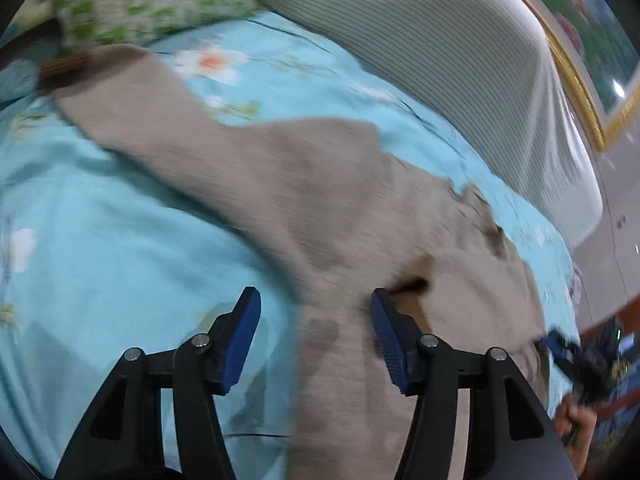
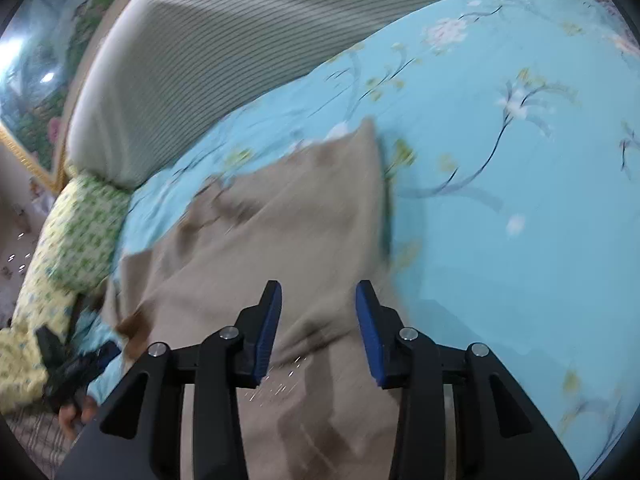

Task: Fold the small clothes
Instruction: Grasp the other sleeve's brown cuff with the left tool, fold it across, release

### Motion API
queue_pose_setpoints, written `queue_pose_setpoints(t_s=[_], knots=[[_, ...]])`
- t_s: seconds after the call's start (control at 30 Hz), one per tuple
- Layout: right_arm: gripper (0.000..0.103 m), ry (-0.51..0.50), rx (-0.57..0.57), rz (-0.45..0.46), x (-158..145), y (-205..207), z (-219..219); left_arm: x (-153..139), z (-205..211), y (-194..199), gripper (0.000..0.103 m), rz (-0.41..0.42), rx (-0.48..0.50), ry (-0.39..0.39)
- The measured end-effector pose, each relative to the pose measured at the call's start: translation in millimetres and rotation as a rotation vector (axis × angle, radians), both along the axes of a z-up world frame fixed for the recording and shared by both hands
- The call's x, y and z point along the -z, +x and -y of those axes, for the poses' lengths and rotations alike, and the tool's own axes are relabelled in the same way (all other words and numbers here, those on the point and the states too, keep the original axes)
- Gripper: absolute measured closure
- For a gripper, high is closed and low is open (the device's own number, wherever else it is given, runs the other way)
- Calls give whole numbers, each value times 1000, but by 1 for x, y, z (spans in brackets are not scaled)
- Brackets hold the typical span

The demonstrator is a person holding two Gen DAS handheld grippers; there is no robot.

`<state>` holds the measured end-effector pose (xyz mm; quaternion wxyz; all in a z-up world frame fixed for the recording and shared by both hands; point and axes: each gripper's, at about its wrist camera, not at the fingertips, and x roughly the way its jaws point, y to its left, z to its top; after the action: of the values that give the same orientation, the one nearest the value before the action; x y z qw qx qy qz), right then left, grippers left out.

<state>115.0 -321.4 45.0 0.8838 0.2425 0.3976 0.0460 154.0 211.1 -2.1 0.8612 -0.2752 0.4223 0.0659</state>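
A beige-brown small garment [image 1: 304, 184] lies spread on the light blue flowered bedsheet [image 1: 100, 220], one long part reaching up left. My left gripper [image 1: 316, 304] is open just above the garment's near edge, its right finger over the cloth and its left finger over the sheet. In the right wrist view the same garment [image 2: 288, 232] lies under my right gripper [image 2: 318, 296], which is open and empty above the cloth. The right gripper also shows at the right edge of the left wrist view [image 1: 576, 356]. Both views are motion-blurred.
A large grey striped pillow [image 1: 440, 60] lies along the far side of the bed. A green-and-white patterned pillow [image 1: 152, 0] sits at the far left, also in the right wrist view [image 2: 80, 232]. A gold-framed picture [image 1: 580, 60] hangs on the wall.
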Motion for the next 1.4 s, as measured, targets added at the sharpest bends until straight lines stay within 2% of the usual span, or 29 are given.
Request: queue_pose_setpoints(t_s=[0.13, 0.27, 0.47, 0.53, 0.67, 0.7, 0.73, 0.77, 0.8, 0.83, 0.93, 1.03, 1.13, 1.23, 1.4], knots=[[63, -19, -82, -15, 4, -17, -25, 4, -38, -8, 34, -4, -87, -57], [63, -16, -157, -23, 9, -27, -53, 10, -78, -10, 33, 15, -180, -95], [62, -10, -209, -48, 20, -28, -81, 36, -154, 7, 33, 62, -305, -269], [62, -15, -218, -56, 22, -27, -88, 37, -170, 14, 33, 93, -330, -305], [62, -22, -233, -67, 23, -26, -96, 29, -199, 34, 34, 110, -392, -254], [62, -22, -233, -69, 23, -26, -97, 29, -203, 37, 39, 109, -403, -246], [62, -19, -233, -71, 24, -26, -98, 27, -208, 38, 59, 111, -413, -232], [62, -17, -233, -72, 25, -25, -99, 25, -211, 42, 74, 106, -415, -203], [62, -17, -233, -72, 25, -26, -99, 23, -211, 44, 95, 98, -405, -186], [62, -15, -232, -73, 26, -26, -100, 21, -210, 45, 95, 98, -395, -175], [62, -9, -229, -75, 28, -27, -100, -2, -194, 42, 98, 128, -362, -95], [62, -3, -225, -70, 27, -28, -98, -40, -155, 40, 100, 203, -261, -26], [62, 3, -214, -56, 25, -31, -95, -75, -94, 43, 99, 268, -102, 25], [62, 16, -196, -40, 21, -35, -87, -98, -27, 51, 99, 312, 47, 77], [62, 25, -159, -16, 13, -49, -70, -109, 75, 65, 99, 341, 296, 99]])
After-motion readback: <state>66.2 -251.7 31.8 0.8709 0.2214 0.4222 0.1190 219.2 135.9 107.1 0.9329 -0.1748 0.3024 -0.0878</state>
